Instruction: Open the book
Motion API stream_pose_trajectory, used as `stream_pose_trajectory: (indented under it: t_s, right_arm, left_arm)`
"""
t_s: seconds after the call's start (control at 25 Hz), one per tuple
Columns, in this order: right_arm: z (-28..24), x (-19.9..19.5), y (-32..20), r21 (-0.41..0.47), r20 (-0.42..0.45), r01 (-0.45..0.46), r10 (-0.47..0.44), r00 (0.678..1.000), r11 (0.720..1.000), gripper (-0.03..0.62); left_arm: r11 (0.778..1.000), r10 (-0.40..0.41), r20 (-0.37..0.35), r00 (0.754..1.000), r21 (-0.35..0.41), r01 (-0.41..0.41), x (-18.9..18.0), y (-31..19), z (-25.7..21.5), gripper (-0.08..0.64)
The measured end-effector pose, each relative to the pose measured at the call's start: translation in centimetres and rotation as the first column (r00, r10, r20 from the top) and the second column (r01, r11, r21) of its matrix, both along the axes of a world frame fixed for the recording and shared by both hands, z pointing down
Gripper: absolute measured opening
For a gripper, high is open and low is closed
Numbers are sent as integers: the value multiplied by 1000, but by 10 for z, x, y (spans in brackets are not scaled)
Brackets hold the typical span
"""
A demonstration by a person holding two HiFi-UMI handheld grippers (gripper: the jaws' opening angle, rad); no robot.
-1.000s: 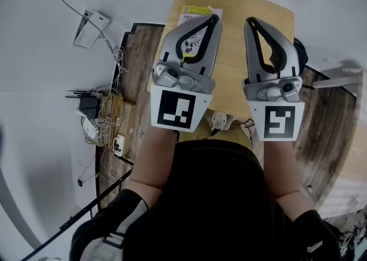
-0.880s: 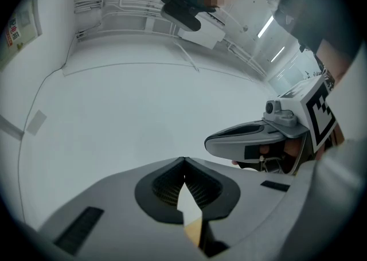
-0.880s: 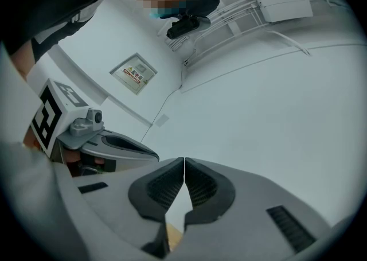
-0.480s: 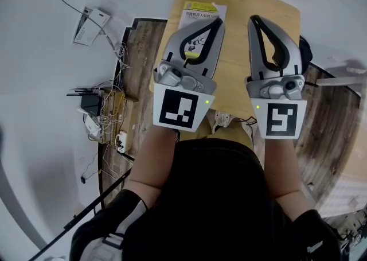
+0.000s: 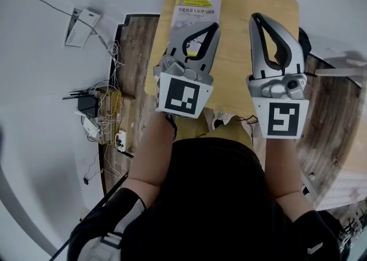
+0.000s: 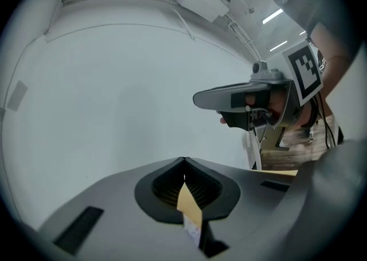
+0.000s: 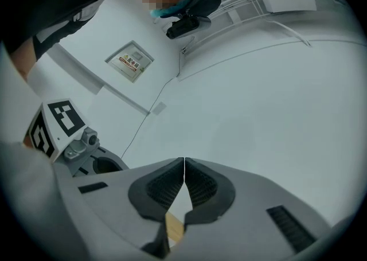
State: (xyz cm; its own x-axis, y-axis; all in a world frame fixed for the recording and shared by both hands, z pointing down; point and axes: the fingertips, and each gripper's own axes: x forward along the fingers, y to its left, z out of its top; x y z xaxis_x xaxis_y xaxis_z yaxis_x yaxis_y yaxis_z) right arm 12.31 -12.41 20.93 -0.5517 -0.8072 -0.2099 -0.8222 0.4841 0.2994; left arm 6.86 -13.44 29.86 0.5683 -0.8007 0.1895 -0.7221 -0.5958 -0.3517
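A closed book [image 5: 195, 12] with a pale cover and a yellow strip along its far edge lies on the left part of the wooden table [image 5: 241, 53]. My left gripper [image 5: 216, 24] hangs over the book's near half, hiding most of the cover, and its jaws are shut and empty [image 6: 183, 160]. Whether it touches the cover cannot be told. My right gripper [image 5: 254, 17] hovers over bare wood to the right of the book, also shut and empty [image 7: 183, 159]. The left gripper view shows the right gripper [image 6: 246, 100] from the side.
The table is narrow and ends just beyond the book at a white wall. On the floor to the left lie a router and tangled cables [image 5: 92, 110] and a white box [image 5: 74, 24]. A dark object [image 5: 304, 42] sits at the table's right edge.
The left gripper has dropped toward the book and now looks smaller and lower over its cover. The right gripper sank slightly. Both stayed shut.
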Motion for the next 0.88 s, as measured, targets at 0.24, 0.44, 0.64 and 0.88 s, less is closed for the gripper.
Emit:
stream_pose_trajectory:
  t_s: [0.24,0.44,0.64,0.88]
  right_arm:
    - [12,0,-6,-26,-10,1,-2,1000,1000,29]
    - [18,-6,-9,-43,-12,9,-10,1000,999,29]
    - [29,-12,-11,-58,-23,16,-18,1000,998,29]
    - [36,-6,-19,-79,-23,-4,2,1000,997,29]
  left_arm:
    - [980,38,76,996,-197,-22,8,3,58,102]
    - [961,58,226,972,-276,7,-2,4,104,106]
    - [933,96,254,963,-361,3,-6,5,135,106]
    - [895,108,248,963,-446,14,-5,5,166,123]
